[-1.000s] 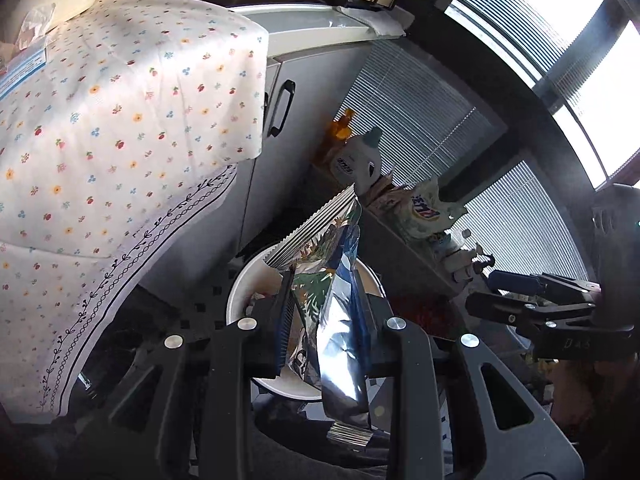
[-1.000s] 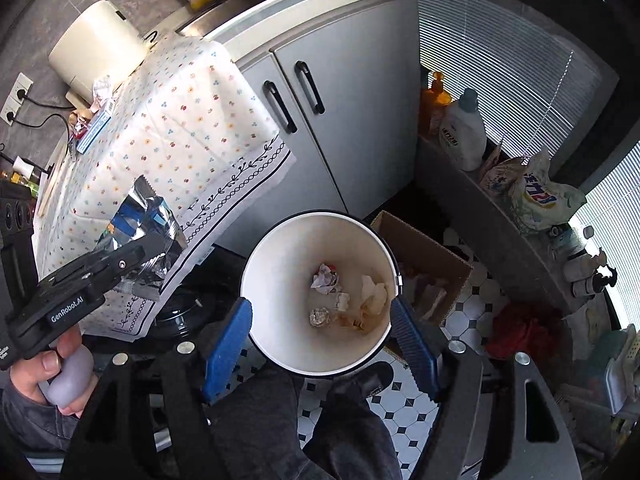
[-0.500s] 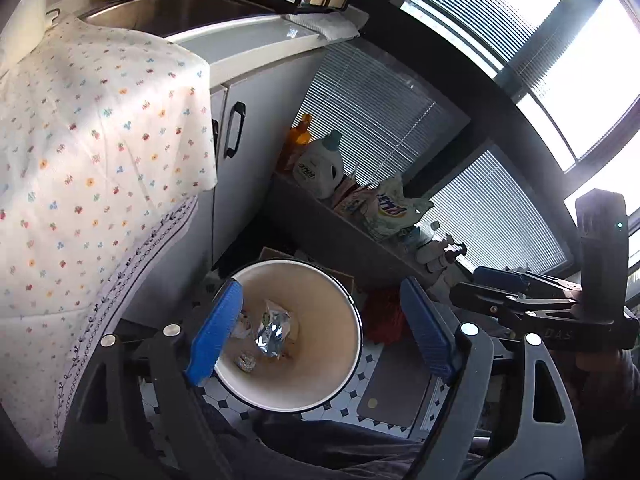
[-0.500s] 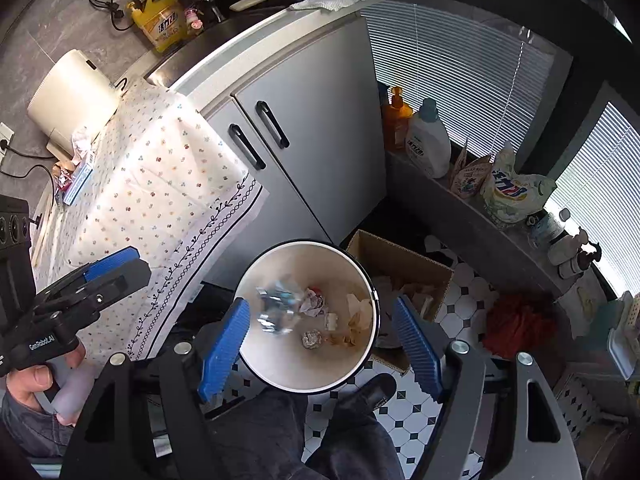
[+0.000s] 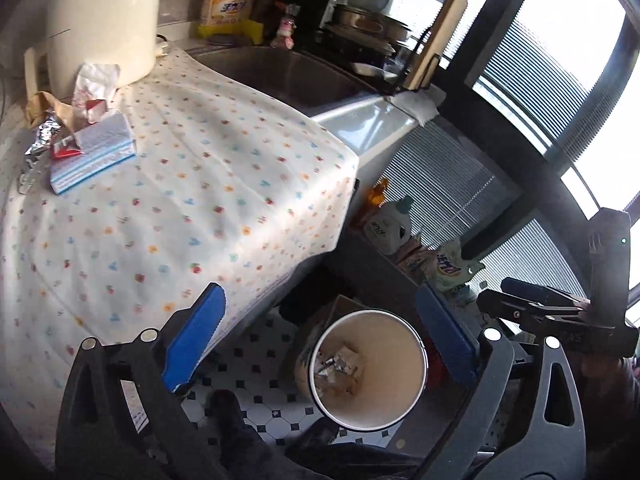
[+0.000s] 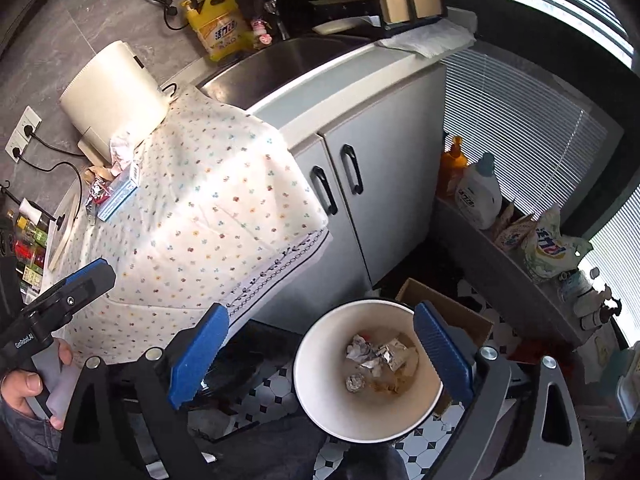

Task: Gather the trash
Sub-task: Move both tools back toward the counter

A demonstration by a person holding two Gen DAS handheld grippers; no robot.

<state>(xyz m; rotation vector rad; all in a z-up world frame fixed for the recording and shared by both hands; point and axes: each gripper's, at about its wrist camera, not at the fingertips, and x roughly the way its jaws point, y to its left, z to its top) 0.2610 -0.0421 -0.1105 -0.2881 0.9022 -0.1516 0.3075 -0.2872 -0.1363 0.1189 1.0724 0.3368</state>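
Both the left tongs (image 5: 320,340) and right tongs (image 6: 322,356) are opening, nothing between them. Crumpled wrappers (image 6: 376,356) lie in the bin (image 6: 320,400); more trash (image 5: 60,136) is left on the table (image 5: 200,200), likely next.

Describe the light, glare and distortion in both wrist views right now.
Left wrist view: the window is blown out white, sun patches and soft shadows cross the flowered tablecloth, and fisheye bends the window frame. Right wrist view: light is more even, glare sits on the countertop edge, the blinds curve, and the trash bin interior is clearly lit.
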